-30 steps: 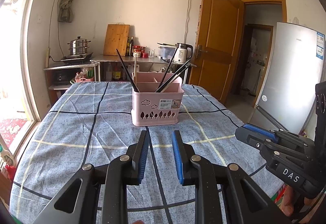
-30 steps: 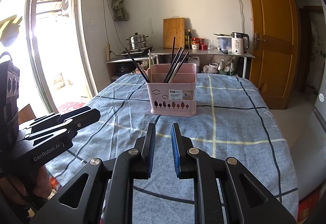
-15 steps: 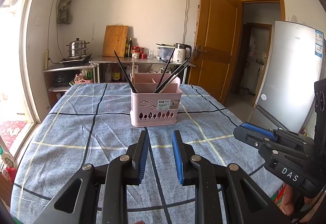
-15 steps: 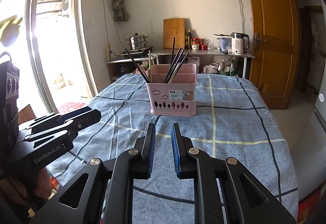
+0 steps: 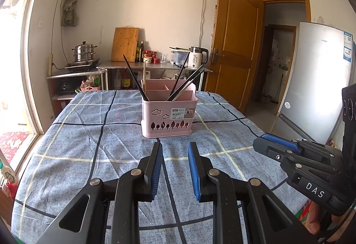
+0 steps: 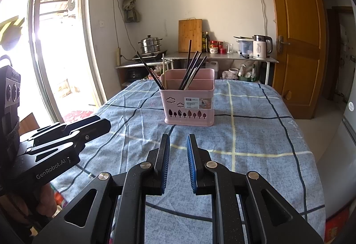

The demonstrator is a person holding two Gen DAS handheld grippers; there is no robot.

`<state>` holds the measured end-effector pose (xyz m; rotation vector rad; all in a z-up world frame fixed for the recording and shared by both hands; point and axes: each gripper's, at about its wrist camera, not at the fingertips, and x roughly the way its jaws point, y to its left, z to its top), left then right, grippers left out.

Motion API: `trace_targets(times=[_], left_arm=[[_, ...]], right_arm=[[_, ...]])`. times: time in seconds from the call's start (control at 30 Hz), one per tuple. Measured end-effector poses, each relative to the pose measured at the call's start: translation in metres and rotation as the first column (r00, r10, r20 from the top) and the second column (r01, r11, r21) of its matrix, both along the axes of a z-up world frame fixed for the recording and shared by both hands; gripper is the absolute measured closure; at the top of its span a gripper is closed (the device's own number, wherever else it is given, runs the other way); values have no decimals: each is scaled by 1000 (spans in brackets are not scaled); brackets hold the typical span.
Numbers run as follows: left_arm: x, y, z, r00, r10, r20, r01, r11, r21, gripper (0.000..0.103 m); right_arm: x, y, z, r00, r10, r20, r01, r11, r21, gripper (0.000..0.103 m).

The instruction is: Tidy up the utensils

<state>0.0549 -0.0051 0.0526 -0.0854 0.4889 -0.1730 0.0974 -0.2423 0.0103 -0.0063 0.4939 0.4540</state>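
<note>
Table, covered by a blue checked cloth, fills most of both views; nothing loose is seen lying on the cloth itself.

Pink basket is set upright near the middle of the table, well ahead of both grippers. Internal dividers are visible, so sorting by compartment is presumably intended. Label and tree cut-outs face the cameras.

Left gripper is held low over the near part of the cloth, pointed slightly down at the basket. Jaws are parted by a narrow gap with nothing between them. Right gripper is held the same way, just beside the left one, with an even narrower gap, also empty. Both are aimed at the basket, likely a rest pose before or after a reach.

Dark chopsticks lean out of the left compartment; another dark bundle leans across a right-hand compartment. One pale chopstick stands near-upright behind the left group. The lean is explained by the basket being far shorter than the sticks.

Judgement: utensils are all inside the basket already; whether regrouping between compartments is pending cannot be told.
</note>
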Motion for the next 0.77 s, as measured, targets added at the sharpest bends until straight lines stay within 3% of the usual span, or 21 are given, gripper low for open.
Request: trace_targets(times=[0.77], left_arm=[[-5, -2, -1, 1000, 0, 15, 0, 1000, 3, 80]], right_arm=[[0, -2, 1, 1000, -3, 0, 3, 1000, 0, 87]])
